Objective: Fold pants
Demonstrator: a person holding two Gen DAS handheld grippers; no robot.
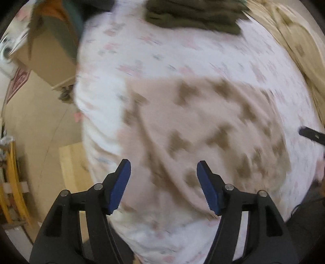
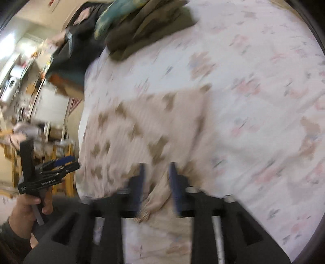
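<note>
Pants [image 1: 203,130]: spread on floral sheet [image 1: 162,52]. Edge pinched by right gripper [image 2: 156,182]; left gripper [image 1: 163,182] held wide, empty. Step judged: fold started; opposite edge to be grasped.

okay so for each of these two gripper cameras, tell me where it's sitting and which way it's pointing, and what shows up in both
Left wrist: sits on the left gripper, above the bed, looking down over open, empty fingers at the beige patterned pants on the floral sheet.
Right wrist: sits on the right gripper, low by the bed edge, facing across it; fingers have a fold of pants between them; the left hand and its gripper show at left.
Shared: pants, sheet, olive folded clothes.
</note>
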